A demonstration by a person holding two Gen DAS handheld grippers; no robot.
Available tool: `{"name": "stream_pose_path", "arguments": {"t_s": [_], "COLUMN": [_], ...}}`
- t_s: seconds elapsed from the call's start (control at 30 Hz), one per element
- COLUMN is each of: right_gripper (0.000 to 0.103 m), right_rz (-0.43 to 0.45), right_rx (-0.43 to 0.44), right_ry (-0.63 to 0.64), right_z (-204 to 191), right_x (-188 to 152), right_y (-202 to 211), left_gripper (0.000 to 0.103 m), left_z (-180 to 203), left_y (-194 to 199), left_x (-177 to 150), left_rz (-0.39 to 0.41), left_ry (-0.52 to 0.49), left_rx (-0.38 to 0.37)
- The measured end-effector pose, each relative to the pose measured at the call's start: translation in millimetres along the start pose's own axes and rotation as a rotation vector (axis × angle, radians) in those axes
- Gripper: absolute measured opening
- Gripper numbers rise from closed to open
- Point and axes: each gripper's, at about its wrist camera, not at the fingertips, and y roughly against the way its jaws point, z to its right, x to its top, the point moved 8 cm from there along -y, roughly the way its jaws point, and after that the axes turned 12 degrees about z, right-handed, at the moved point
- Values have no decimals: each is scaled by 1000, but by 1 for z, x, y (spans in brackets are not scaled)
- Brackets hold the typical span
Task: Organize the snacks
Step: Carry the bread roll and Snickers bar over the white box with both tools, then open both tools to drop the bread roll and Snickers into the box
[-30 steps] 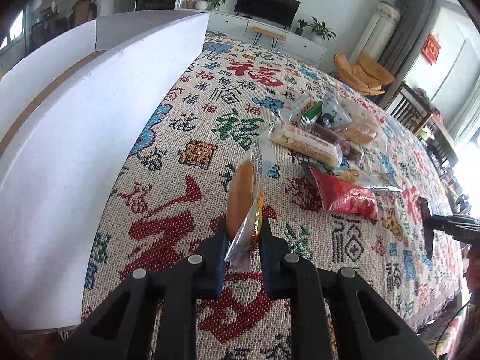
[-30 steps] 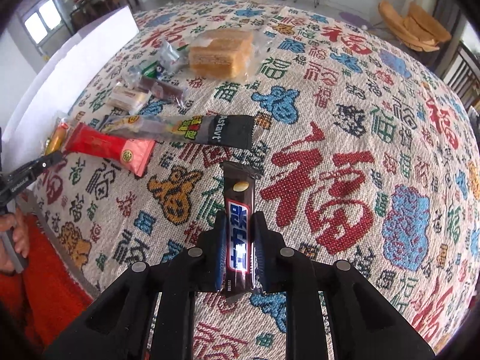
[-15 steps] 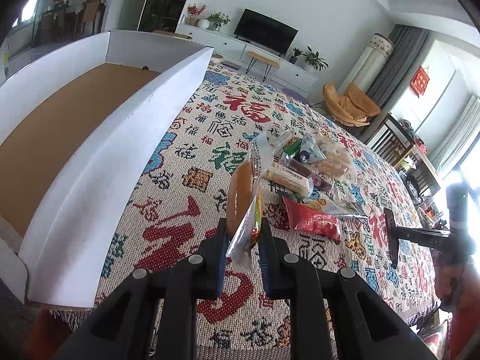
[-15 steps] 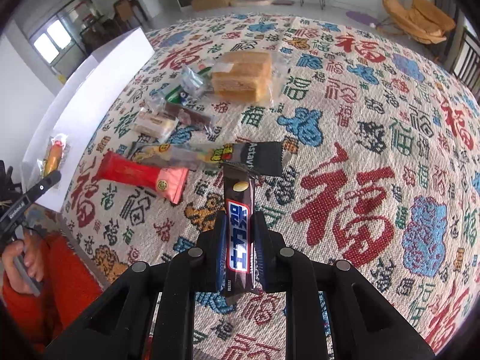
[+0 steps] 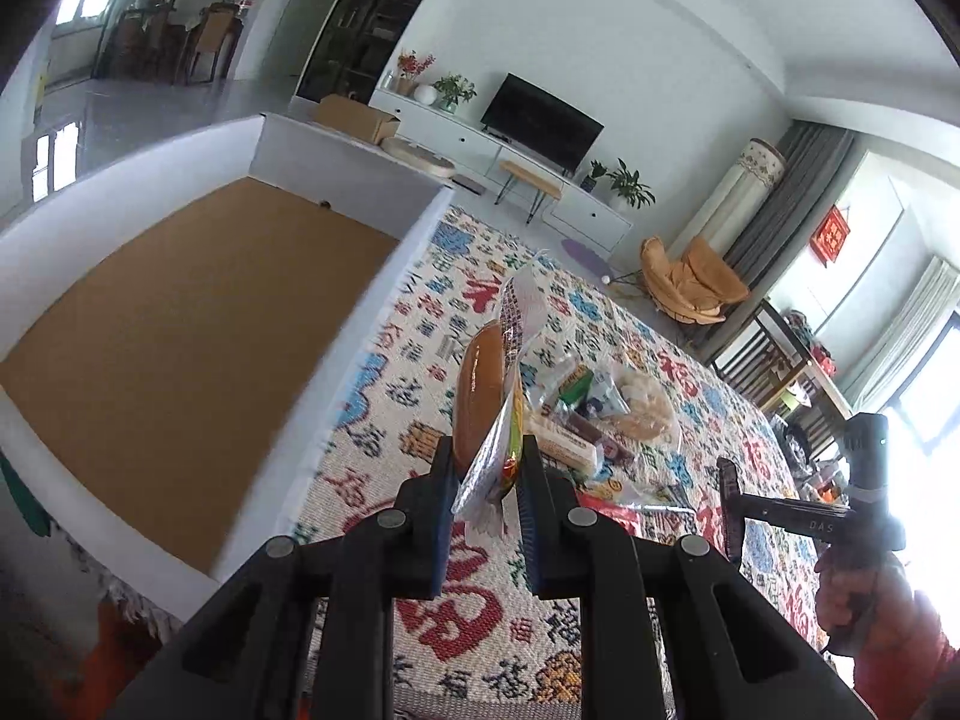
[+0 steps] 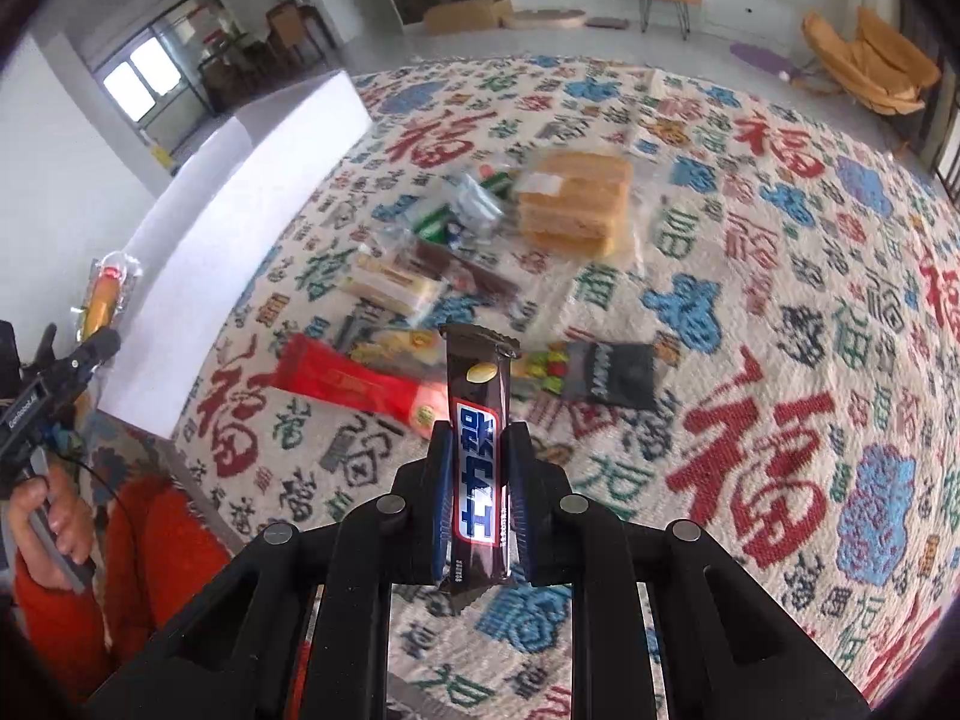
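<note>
The left gripper (image 5: pixel 485 483) is pinching a clear-wrapped orange-brown sausage snack (image 5: pixel 478 396) between its jaws, holding it upright above the patterned tabletop cloth (image 5: pixel 420 618), just beside the white cardboard box with a brown floor (image 5: pixel 180 324). The right gripper (image 6: pixel 477 480) is clamping a dark brown chocolate bar with white lettering (image 6: pixel 478 450) in its jaws, holding it in the air over the cloth. Beyond it, a red foil packet (image 6: pixel 348 381), a black wrapper (image 6: pixel 612 375) and stacked tan wafer cakes in clear film (image 6: pixel 576 204) are lying loose on the cloth.
</note>
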Motion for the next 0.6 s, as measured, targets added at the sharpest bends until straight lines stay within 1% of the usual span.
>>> {"name": "stream_pose_path", "arguments": {"t_s": [0.1,0.23,0.3,0.4,0.43,0.47,0.5,0.53,0.57,0.6], "right_gripper": [18,18,18,18,20,23,30,43,48,50], "right_rz": [26,64,77,107,112,114,120,128,141,162], "right_rx": [86,246,315,372,387,398,405,411,417,418], "right_ry": [64,153,196,257,264,260,247,230,214,201], "right_z": [-56,-161,-216,-288,-307,-322,-332,-338,-341,-341], "right_x": [36,86,106,128,133,137,141,144,148,150], "right_y": [-7,-16,-23,-38,-45,-52,-58,-62,-63,-61], "left_gripper": [18,18,18,19,21,33,46,76,91,92], "left_z": [-31,-77,-96,-115,-121,-127,-132,-134,-136,-136], "left_y": [13,22,23,20,19,18,18,18,21,26], "left_x": [32,66,77,85,85,85,83,81,81,81], "left_rz": [25,39,38,30,27,22,18,23,48,81], "left_ry": [-23,-39,-55,-81,-87,-89,-89,-90,-93,-100], "left_rx": [83,201,255,317,351,381,403,423,443,459]}}
